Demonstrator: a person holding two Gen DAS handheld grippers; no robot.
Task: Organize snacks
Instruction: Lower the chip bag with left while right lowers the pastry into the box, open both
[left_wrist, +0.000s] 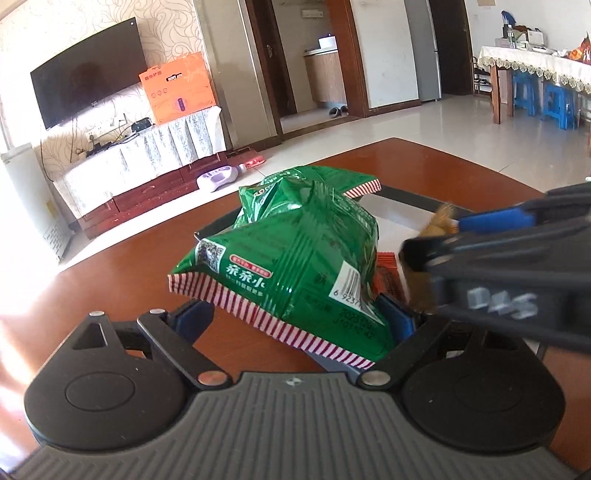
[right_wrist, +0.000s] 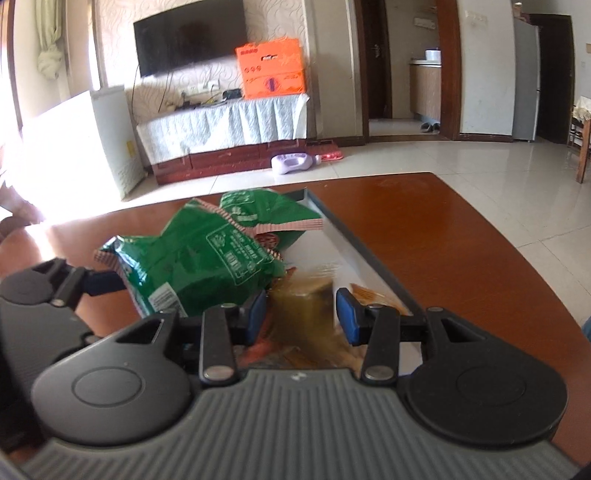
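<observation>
**A:** From my side, the left gripper stands wide open. The green snack bag lies between its blue pads, but I see a gap on the left side, so I judge it is not gripped. The bag rests on top of another green bag, over the near end of the grey tray on the brown table.

**B:** And my right gripper is only partly open. Between its pads there is a yellowish, clear packet, blurred, so I cannot say what snack it is. It fills the space from pad to pad, so I read it as held, just above the tray, beside the green bags.

**A:** My worry is the pile. The upper bag hangs over the tray edge toward me. If I pull back carelessly, the right pad could catch the striped seal and drag the bag off onto the table.

**B:** On my side, the packet is smooth film and it may slip. Also the two tools are very near; in your view mine crosses just beside your right finger. A fast move could knock them together and push the green bags out.
</observation>
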